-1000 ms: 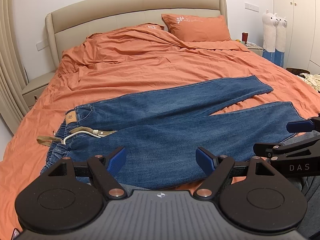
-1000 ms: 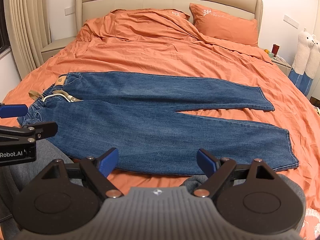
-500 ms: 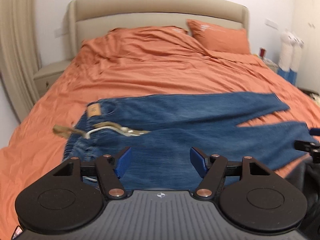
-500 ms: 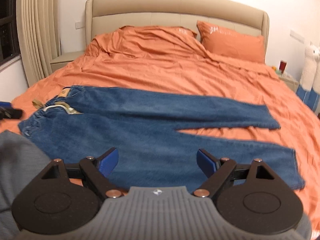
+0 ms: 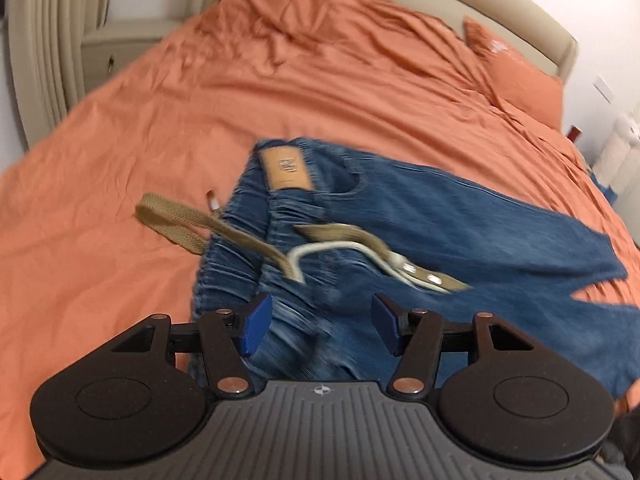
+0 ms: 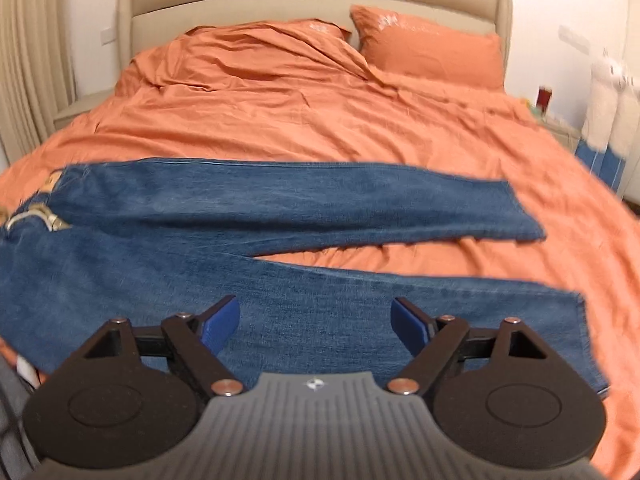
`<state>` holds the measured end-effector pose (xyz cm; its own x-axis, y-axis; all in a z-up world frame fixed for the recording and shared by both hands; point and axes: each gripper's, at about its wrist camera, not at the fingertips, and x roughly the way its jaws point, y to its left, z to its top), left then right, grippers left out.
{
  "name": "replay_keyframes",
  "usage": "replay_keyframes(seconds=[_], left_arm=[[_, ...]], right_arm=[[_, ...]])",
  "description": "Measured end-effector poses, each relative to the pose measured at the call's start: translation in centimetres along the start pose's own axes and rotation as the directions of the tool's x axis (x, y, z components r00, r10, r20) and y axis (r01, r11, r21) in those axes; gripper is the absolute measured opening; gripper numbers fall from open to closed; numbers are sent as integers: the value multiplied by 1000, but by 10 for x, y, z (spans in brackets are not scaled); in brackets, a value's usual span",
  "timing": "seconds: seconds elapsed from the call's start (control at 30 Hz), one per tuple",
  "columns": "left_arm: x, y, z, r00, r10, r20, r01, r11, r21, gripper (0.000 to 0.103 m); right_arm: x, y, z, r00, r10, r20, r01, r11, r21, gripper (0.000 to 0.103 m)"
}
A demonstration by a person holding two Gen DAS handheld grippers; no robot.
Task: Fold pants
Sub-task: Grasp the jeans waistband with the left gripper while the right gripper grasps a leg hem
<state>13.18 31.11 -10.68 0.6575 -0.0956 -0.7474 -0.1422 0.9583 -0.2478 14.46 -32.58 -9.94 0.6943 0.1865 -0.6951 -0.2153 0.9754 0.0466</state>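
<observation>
Blue denim pants (image 6: 248,240) are laid flat across the orange-sheeted bed (image 6: 320,120), legs spread. The left hand-held gripper (image 5: 320,326) is positioned over the elasticated waistband, near the tan woven belt (image 5: 240,236); its jaws have just been closing, nothing gripped. The right hand-held gripper (image 6: 316,324) is held wide above the near leg, empty.

Home bedroom: orange-sheeted bed (image 6: 320,112), pillow (image 6: 432,48)

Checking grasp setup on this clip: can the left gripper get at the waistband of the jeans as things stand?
Probably yes. The left gripper, its jaws apart though just narrowing and holding nothing, points down at the waistband of the jeans. Only the loose belt lies across it, farther off.
</observation>
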Motion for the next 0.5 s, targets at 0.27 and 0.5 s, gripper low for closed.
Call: replay_keyframes(seconds=[0.27,0.5], left_arm=[[64,62,5,965,-257,-53,247,958,-146,42],[82,78,2,882,-463,-87,430,867,-254,41]], right_arm=[[42,-10,4,994,-13,-108,26,992,125,71],[57,5,4,987,-75,-143,80,996,27,71]])
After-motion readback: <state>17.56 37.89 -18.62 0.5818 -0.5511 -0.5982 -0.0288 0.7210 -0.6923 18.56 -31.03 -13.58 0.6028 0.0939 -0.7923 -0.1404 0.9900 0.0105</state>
